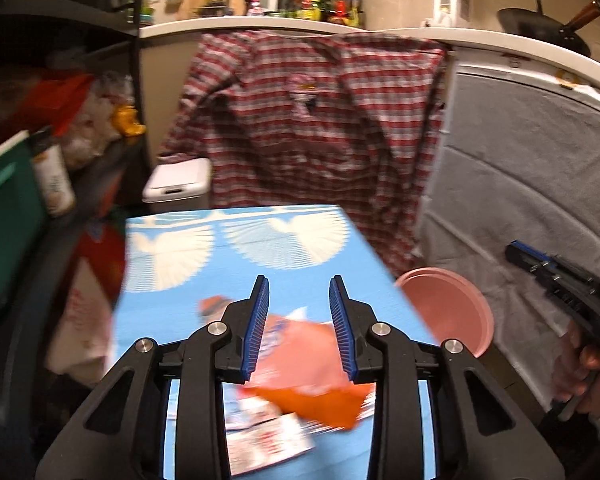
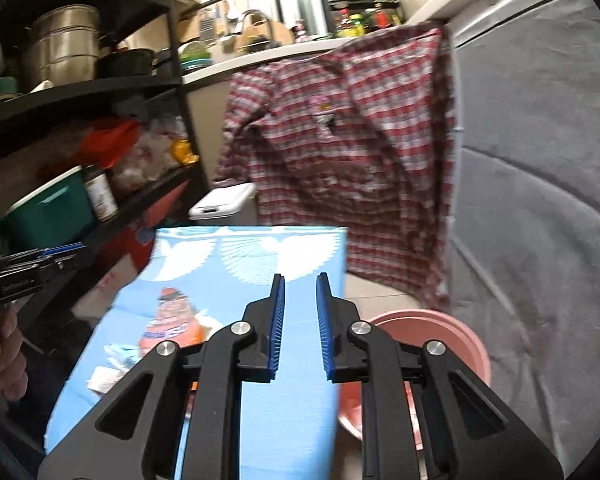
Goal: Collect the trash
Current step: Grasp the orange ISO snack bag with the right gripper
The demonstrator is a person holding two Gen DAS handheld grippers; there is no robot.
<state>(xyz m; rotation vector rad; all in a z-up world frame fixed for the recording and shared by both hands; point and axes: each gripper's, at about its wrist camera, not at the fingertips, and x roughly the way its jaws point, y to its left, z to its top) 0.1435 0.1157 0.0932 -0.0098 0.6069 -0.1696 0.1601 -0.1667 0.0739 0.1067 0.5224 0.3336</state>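
An orange snack wrapper (image 1: 300,360) lies on the blue patterned table (image 1: 204,292), with a white and red wrapper (image 1: 264,444) just in front of it. My left gripper (image 1: 299,292) is open and empty, hovering over the orange wrapper. My right gripper (image 2: 300,284) is open and empty above the table's right part (image 2: 284,420). The orange wrapper (image 2: 172,324) and a small white paper scrap (image 2: 104,378) show to its left. A pink bucket (image 2: 456,340) stands on the floor right of the table; it also shows in the left wrist view (image 1: 452,308).
A red plaid shirt (image 1: 312,120) hangs from the counter behind the table. A white lidded bin (image 1: 178,182) stands by the table's far left corner. A black shelf rack (image 2: 80,92) with pots and boxes is on the left. A grey cloth covers the unit (image 2: 540,200) on the right.
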